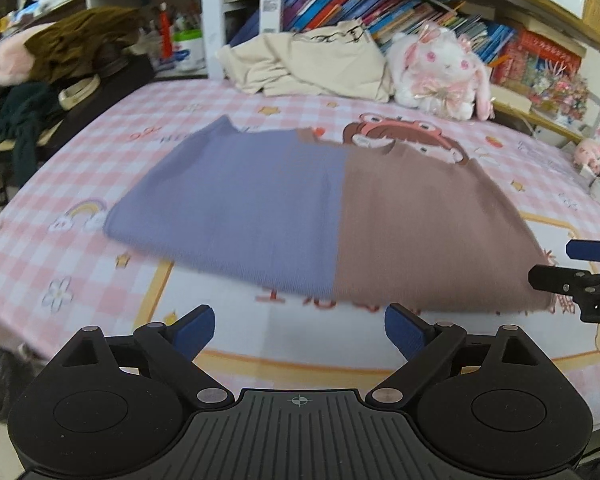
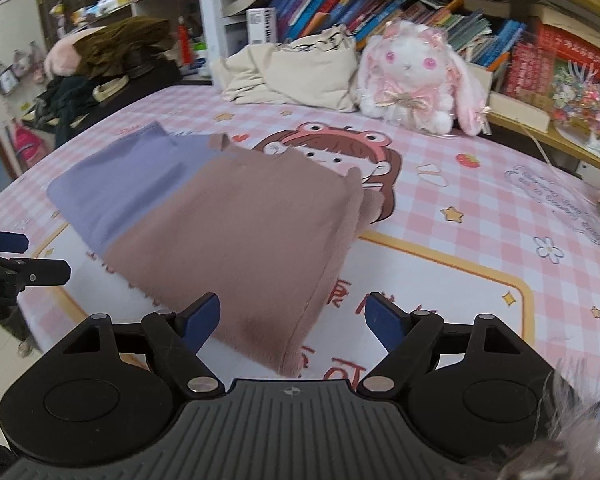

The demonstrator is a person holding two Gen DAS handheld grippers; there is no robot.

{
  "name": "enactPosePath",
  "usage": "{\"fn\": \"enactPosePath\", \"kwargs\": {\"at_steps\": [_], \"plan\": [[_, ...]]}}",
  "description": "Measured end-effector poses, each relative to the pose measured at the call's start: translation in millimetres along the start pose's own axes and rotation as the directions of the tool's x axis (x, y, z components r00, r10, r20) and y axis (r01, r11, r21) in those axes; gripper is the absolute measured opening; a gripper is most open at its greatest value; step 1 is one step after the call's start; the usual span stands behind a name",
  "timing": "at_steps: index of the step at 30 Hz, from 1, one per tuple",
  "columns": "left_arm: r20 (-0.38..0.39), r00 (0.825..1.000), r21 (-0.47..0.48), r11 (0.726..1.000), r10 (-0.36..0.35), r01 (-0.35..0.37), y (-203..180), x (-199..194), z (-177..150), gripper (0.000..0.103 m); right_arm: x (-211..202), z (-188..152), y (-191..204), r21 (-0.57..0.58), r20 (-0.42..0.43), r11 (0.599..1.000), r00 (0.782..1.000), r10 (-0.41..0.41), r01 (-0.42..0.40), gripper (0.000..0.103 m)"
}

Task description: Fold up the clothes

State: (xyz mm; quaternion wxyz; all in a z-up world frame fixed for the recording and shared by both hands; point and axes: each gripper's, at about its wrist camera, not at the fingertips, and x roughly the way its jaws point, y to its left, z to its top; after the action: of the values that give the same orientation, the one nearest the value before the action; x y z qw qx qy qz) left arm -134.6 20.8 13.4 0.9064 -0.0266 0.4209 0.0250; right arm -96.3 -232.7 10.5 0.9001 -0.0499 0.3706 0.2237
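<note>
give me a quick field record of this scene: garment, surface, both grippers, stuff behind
garment: two-tone sweater, purple and brown halves, lying flat and folded
surface: pink checked sheet with cartoon prints
left gripper: open, empty, short of the sweater's near edge
right gripper: open, sweater's near corner between its fingers, not pinched
behind: cream cloth, plush rabbit, books

The folded garment [image 1: 332, 216] is a soft ribbed knit cloth, matt, half lilac and half brown. The bed sheet [image 1: 100, 280] under it is smooth printed cloth. The left gripper [image 1: 299, 334] has matt black plastic arms, shiny metal pins and blue rubber-like pads [image 1: 196, 334]. The plush rabbit [image 2: 414, 76] looks fluffy, with satin ribbons.
</note>
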Motion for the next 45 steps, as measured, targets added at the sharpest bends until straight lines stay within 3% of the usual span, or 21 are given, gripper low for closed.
{"fn": "enactPosePath", "kwargs": {"at_steps": [5,11,20,25,27,31,37,39,45], "plan": [[-0.02,0.999,-0.017,0.999,0.032,-0.033,-1.9,-3.5,-7.0,0.094,1.4,-3.5,0.8,-0.018,-0.018,0.999,0.999,0.03,-0.03,0.08],[-0.048,0.999,-0.049,0.998,0.023,-0.026,12.4,5.4,-5.4,0.095,8.4,-6.0,8.8,-0.034,-0.075,0.999,0.997,0.014,-0.017,0.08],[-0.082,0.996,-0.152,0.988,-0.045,0.032,60.7,24.2,2.7,0.095,12.6,-5.0,33.1,0.015,-0.123,0.998,0.991,-0.05,0.053,0.08],[-0.091,0.99,-0.277,0.958,-0.109,0.08,97.8,32.9,7.6,0.095,13.8,-2.3,49.3,0.053,-0.128,0.992,0.986,-0.109,0.116,0.08],[-0.093,0.986,-0.339,0.935,-0.14,0.101,113.5,36.3,8.2,0.095,14.1,-1.9,53.8,0.07,-0.13,0.987,0.982,-0.134,0.144,0.08],[-0.081,0.973,-0.474,0.867,-0.215,0.152,143.8,43.5,7.8,0.095,13.8,-2.2,61.8,0.115,-0.136,0.976,0.977,-0.167,0.183,0.08],[-0.033,0.953,-0.604,0.765,-0.303,0.222,174.6,52.7,10.1,0.095,7.6,-2.7,72.1,0.155,-0.131,0.957,0.966,-0.224,0.243,0.08],[-0.005,0.947,-0.654,0.718,-0.322,0.24,183.7,56.2,10.3,0.094,3.8,-2.2,73.7,0.17,-0.122,0.948,0.961,-0.249,0.268,0.08],[0.092,0.926,-0.798,0.529,-0.367,0.289,214.5,68.8,5.9,0.093,-7.1,1.0,78.3,0.196,-0.087,0.929,0.949,-0.302,0.313,0.08]]}}
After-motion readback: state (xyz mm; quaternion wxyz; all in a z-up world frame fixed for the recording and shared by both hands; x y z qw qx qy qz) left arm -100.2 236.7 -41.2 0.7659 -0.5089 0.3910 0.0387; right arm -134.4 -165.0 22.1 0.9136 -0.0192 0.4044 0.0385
